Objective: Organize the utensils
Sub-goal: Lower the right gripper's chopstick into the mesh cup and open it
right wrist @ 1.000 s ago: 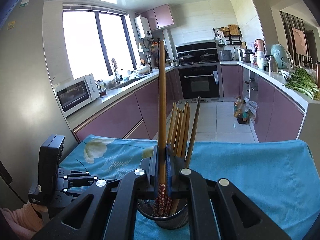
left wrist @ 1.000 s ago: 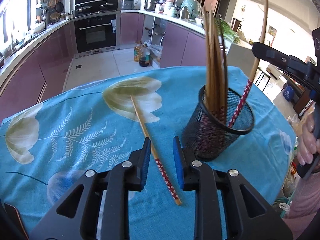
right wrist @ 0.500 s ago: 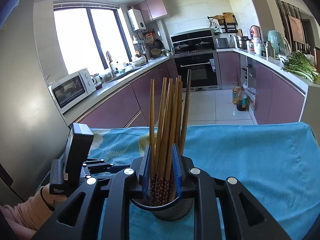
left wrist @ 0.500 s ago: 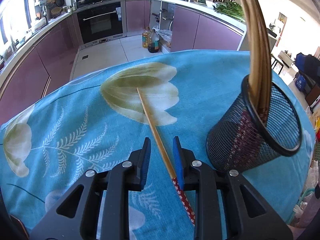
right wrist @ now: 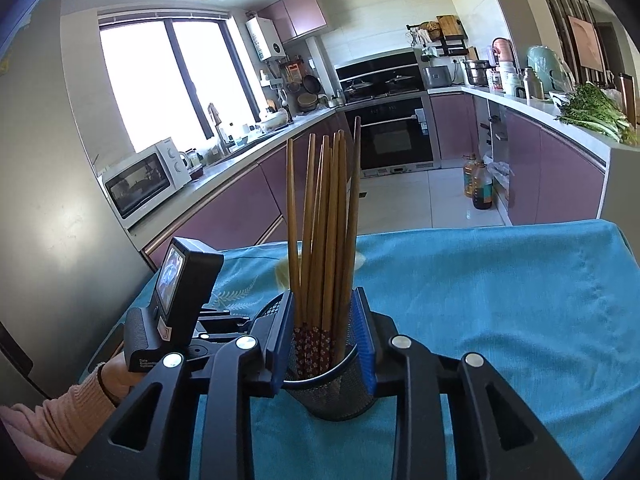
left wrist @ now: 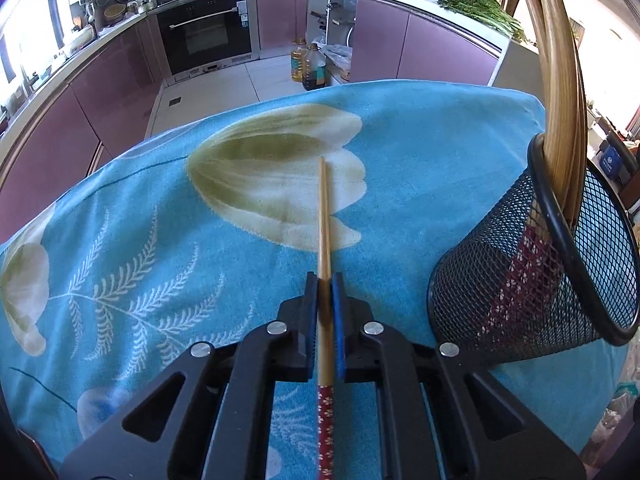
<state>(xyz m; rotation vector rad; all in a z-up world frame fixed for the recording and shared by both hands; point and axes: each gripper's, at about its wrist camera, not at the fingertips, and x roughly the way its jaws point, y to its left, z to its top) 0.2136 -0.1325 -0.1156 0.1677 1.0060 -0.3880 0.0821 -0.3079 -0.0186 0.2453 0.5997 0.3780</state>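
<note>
A single wooden chopstick (left wrist: 323, 216) with a red patterned end lies on the teal cloth. My left gripper (left wrist: 325, 280) is shut on it near the middle, both blue pads pressed to the wood. A black mesh cup (left wrist: 532, 280) stands just to its right, holding several chopsticks (left wrist: 560, 92). In the right wrist view the same mesh cup (right wrist: 336, 392) sits right in front of my right gripper (right wrist: 324, 304). Its jaws are opening; the upright chopsticks (right wrist: 324, 216) rise between the pads without being pressed.
The teal flower-print cloth (left wrist: 160, 248) covers the table, whose far edge drops to the kitchen floor. A person's hand and sleeve (right wrist: 60, 412) hold the left gripper body (right wrist: 176, 300) at the table's left. Oil bottles (left wrist: 308, 66) stand on the floor beyond.
My left gripper came down over the lying chopstick and shut on it. My right gripper let its chopstick drop into the mesh cup and has spread its jaws.
</note>
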